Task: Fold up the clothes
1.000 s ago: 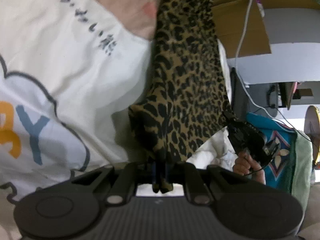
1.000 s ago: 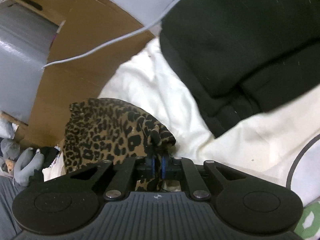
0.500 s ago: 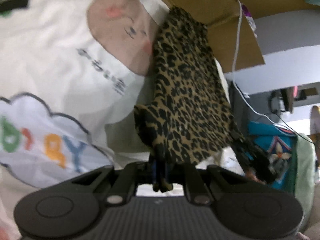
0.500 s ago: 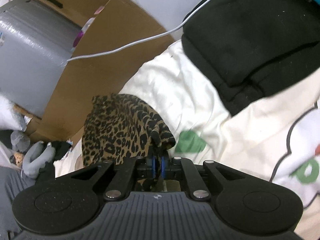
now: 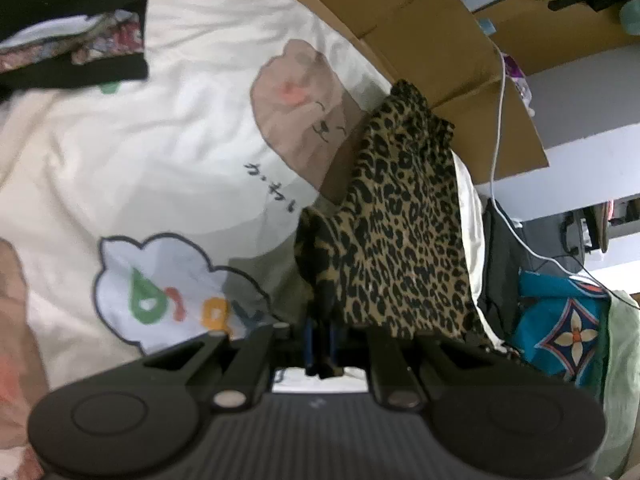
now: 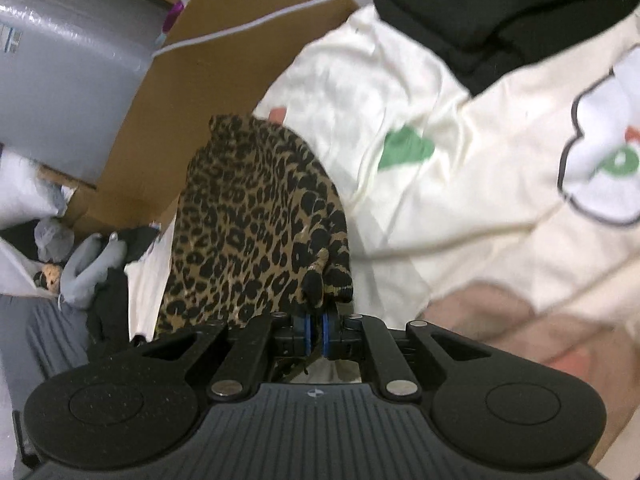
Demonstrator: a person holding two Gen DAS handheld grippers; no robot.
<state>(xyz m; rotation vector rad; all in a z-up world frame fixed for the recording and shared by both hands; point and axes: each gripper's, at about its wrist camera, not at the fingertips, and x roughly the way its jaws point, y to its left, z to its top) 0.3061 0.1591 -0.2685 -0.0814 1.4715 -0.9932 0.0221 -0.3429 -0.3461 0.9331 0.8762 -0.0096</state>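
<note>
A leopard-print garment hangs between my two grippers above a cream bedsheet printed with a bear and clouds. My left gripper is shut on one bunched corner of it. In the right wrist view the same garment spreads to the left, and my right gripper is shut on another bunched corner. The far end of the garment lies near the cardboard at the bed's edge.
Brown cardboard and a white cable run along the bed's far side. A black garment lies on the sheet, also in the left view. A blue patterned cloth and grey clutter lie off the bed.
Both grippers have pulled back along the bed with the leopard garment, so more of the printed sheet shows. The garment is stretched out longer. The black garment looks farther away.
</note>
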